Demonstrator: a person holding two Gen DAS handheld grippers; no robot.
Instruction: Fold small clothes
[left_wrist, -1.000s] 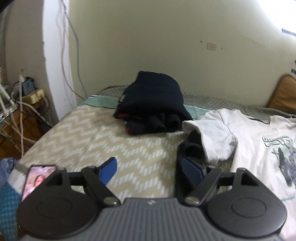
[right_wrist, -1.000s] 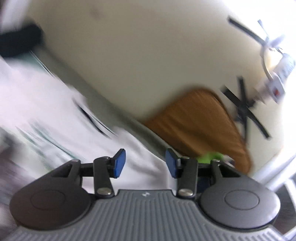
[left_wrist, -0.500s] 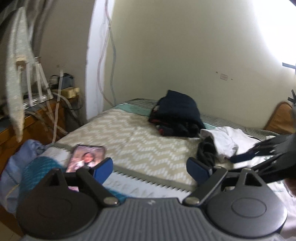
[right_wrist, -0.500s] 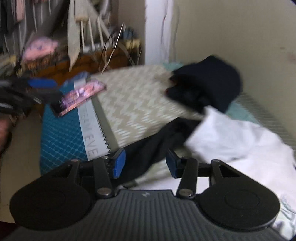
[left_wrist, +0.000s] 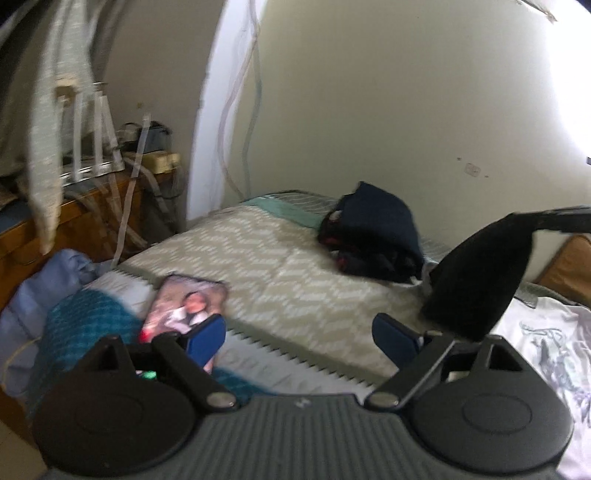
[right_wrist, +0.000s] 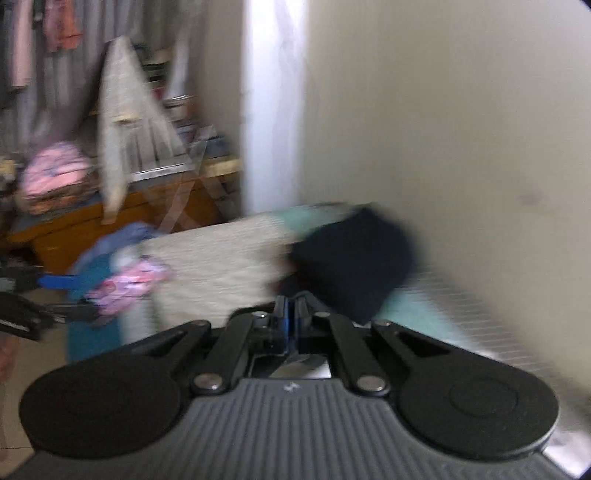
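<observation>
A small black garment (left_wrist: 480, 273) hangs in the air at the right of the left wrist view, held from above by my right gripper (left_wrist: 565, 218), which reaches in from the right edge. In the right wrist view my right gripper (right_wrist: 291, 325) is shut, jaws together; the cloth itself is hidden below it. My left gripper (left_wrist: 299, 336) is open and empty, low over the front of the bed (left_wrist: 280, 273). A white printed T-shirt (left_wrist: 546, 343) lies flat on the bed at the right. A pile of folded dark clothes (left_wrist: 373, 236) sits at the back near the wall.
A phone (left_wrist: 184, 306) with a lit screen lies on the bed's front left, beside a teal cloth (left_wrist: 77, 325). A wooden side table (left_wrist: 74, 218) with cables and boxes stands left. An orange cushion (left_wrist: 569, 266) is at far right. The right wrist view is motion-blurred.
My right gripper has shut on the black garment and lifted it off the bed. My left gripper has pulled back and turned left, staying open.
</observation>
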